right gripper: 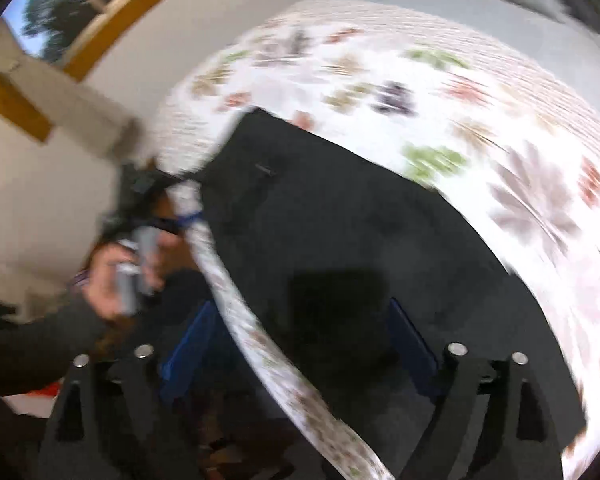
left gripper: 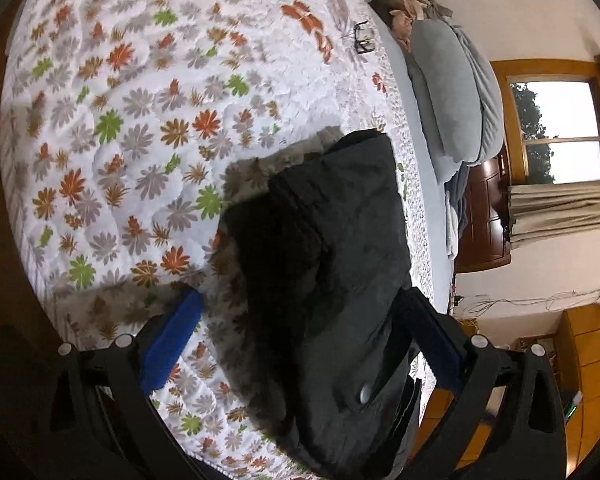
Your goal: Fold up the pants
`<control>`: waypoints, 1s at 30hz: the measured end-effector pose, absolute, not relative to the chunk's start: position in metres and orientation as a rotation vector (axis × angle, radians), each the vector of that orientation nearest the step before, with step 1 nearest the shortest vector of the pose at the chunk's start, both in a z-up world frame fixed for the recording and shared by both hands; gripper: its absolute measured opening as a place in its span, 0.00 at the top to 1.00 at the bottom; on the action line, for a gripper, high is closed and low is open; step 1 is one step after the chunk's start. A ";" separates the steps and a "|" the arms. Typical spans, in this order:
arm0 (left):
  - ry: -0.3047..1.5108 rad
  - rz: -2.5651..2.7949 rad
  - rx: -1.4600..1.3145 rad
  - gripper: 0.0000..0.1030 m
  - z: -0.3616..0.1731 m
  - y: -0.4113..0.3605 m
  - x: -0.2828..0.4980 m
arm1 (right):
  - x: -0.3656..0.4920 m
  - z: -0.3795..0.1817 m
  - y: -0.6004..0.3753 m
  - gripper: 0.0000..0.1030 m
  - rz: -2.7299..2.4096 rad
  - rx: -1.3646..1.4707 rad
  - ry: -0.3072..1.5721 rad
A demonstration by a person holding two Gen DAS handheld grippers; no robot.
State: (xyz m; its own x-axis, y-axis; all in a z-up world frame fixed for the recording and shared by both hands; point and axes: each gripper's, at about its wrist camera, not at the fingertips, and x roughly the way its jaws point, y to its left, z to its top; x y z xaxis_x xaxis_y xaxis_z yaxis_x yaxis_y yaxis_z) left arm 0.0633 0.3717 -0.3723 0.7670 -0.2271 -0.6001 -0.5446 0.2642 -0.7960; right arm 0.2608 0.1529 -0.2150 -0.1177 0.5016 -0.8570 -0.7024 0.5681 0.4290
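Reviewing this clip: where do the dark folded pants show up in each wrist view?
Left wrist view: the pants fill the lower centre, lying on the floral quilt near the bed's edge, between the blue fingers.
Right wrist view: the pants spread across the centre and bottom; the picture is motion-blurred.
Shared landmark: the floral quilt, and the wood-framed window.

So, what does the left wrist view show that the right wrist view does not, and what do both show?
Only the left wrist view shows the grey pillows, the eyeglasses on the bed, the dark wooden cabinet, and the left gripper with its jaws open around the pants.

Only the right wrist view, which is blurred, shows a hand holding the other gripper, and the right gripper open.

Both show the dark pants on the floral bedspread, and a window.
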 end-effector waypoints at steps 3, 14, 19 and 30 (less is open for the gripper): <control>0.693 0.235 -1.346 0.03 -0.378 0.374 0.062 | 0.291 -0.217 0.208 0.08 1.137 -0.248 1.379; 0.688 0.208 -1.372 0.03 -0.369 0.369 0.067 | 0.371 -0.311 0.372 0.07 1.249 -0.501 1.563; 0.702 0.191 -1.353 0.03 -0.361 0.372 0.082 | 0.382 -0.356 0.409 0.07 1.282 -0.627 1.619; 0.711 0.224 -1.404 0.04 -0.378 0.378 0.099 | 0.375 -0.395 0.449 0.07 1.383 -0.674 1.702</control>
